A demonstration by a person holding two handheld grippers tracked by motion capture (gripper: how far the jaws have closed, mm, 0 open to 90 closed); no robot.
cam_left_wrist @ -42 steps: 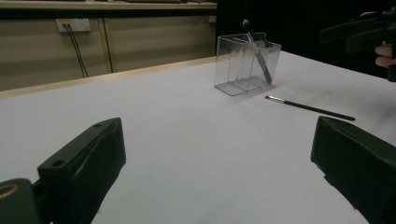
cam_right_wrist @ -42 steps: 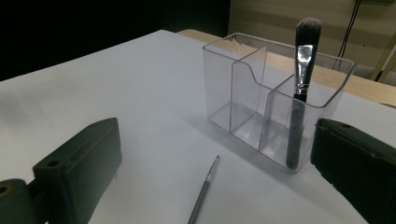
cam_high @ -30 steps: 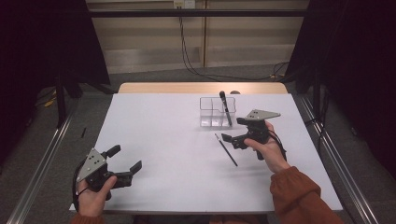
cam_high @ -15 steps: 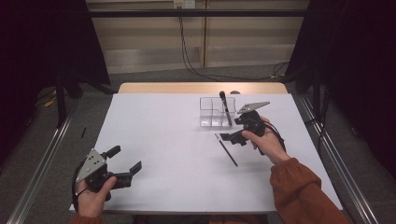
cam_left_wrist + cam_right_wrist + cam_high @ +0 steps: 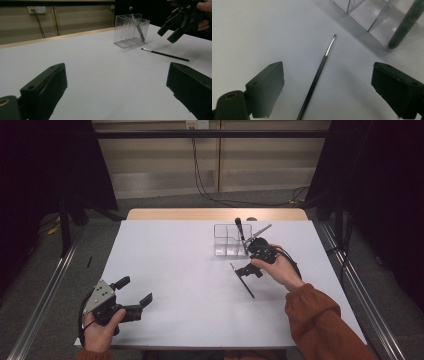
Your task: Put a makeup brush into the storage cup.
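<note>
High view | thin brush (image 5: 242, 281) flat | tip toward organizer (image 5: 226, 240)

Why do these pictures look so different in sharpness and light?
High view: dark surround, evenly lit white table. Left gripper view: near jaws soft, clear organizer sharper. Right gripper view: thin brush casts a soft shadow, its metal ferrule glints, and the jaws are blurred.

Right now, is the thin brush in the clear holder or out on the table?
Out. The thin brush lies flat on the white table, just beside the clear holder, untouched between the open right tongs.
</note>
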